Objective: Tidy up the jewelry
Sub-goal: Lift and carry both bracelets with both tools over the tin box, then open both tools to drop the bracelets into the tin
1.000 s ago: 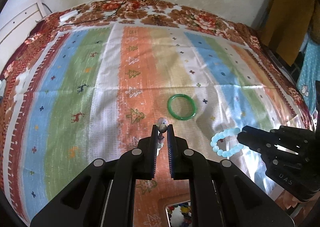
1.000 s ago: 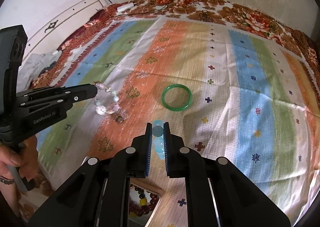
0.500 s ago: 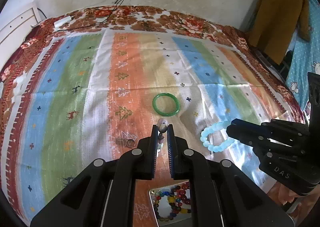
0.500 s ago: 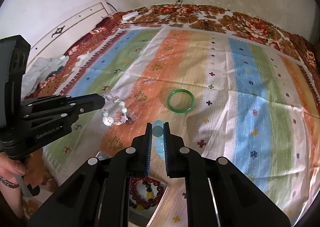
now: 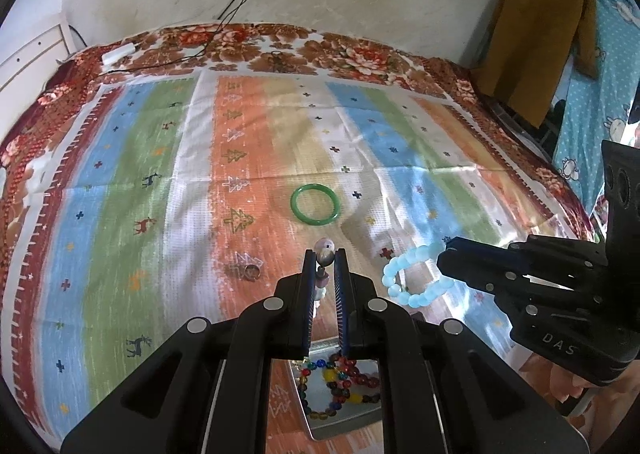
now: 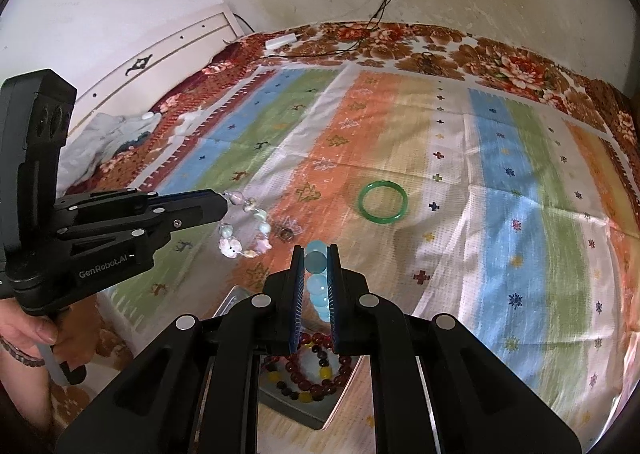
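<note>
My left gripper (image 5: 325, 257) is shut on a pale pink and white bead bracelet (image 6: 244, 232), which hangs in the air from its tips (image 6: 224, 204). My right gripper (image 6: 314, 254) is shut on a light blue bead bracelet (image 5: 416, 274), also lifted above the striped cloth (image 5: 160, 214). A green bangle (image 5: 315, 203) lies flat on the cloth ahead of both grippers (image 6: 383, 201). Below the grippers sits a shiny metal tray (image 5: 320, 428) with dark red and multicoloured bead bracelets (image 6: 312, 368) in it. A small ring (image 5: 252, 273) lies on the cloth left of my left gripper.
The striped cloth covers a floral bedspread (image 5: 280, 46). A white charger and black cables (image 5: 120, 52) lie at the far edge by the wall. A headboard (image 6: 160, 54) stands at the left, hanging clothes (image 5: 532, 34) at the right. A hand (image 6: 28, 334) grips the left handle.
Both grippers have drawn back and risen with their bracelets. The green bangle now lies farther ahead, and more of the metal tray shows under the fingers.
</note>
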